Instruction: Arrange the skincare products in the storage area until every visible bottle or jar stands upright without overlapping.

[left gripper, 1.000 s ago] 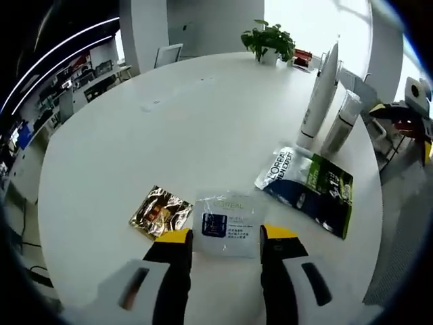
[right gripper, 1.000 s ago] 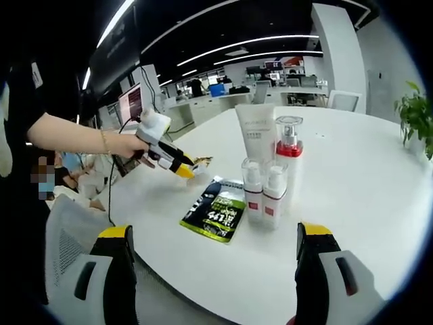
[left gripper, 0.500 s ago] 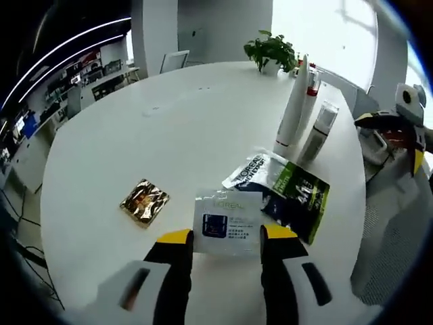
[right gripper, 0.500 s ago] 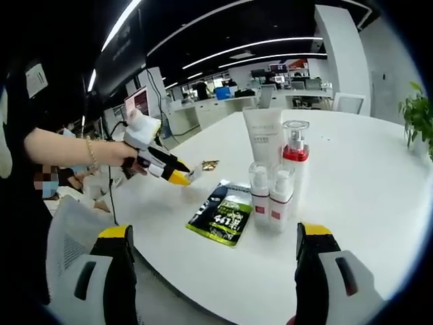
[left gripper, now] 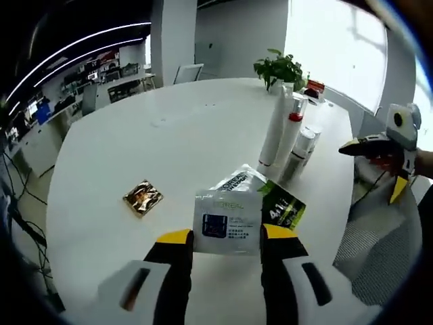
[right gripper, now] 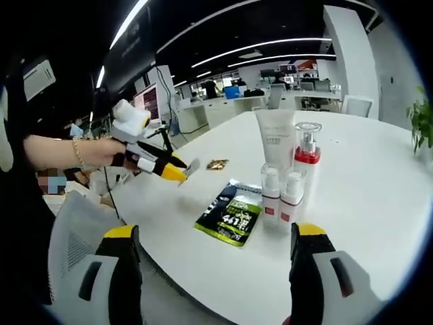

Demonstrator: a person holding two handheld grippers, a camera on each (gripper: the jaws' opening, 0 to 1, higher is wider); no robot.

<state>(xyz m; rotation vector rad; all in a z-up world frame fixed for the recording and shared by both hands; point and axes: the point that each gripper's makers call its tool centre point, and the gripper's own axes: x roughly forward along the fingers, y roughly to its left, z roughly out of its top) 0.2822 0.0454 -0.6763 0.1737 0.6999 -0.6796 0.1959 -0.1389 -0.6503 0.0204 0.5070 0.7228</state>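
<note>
Left gripper [left gripper: 226,237] pinches a white L'Oréal sachet [left gripper: 227,222], lifted off the tabletop [left gripper: 169,142], presumably to clear it from the bottles [right gripper: 287,177] standing upright near the right edge. Right gripper [right gripper: 215,250] hangs wide, empty. Sachet now higher than before; gold sachet [left gripper: 142,198] left behind.

Open office with a bright window [left gripper: 338,47], ceiling light strips [right gripper: 257,46] and desks [right gripper: 223,108].
</note>
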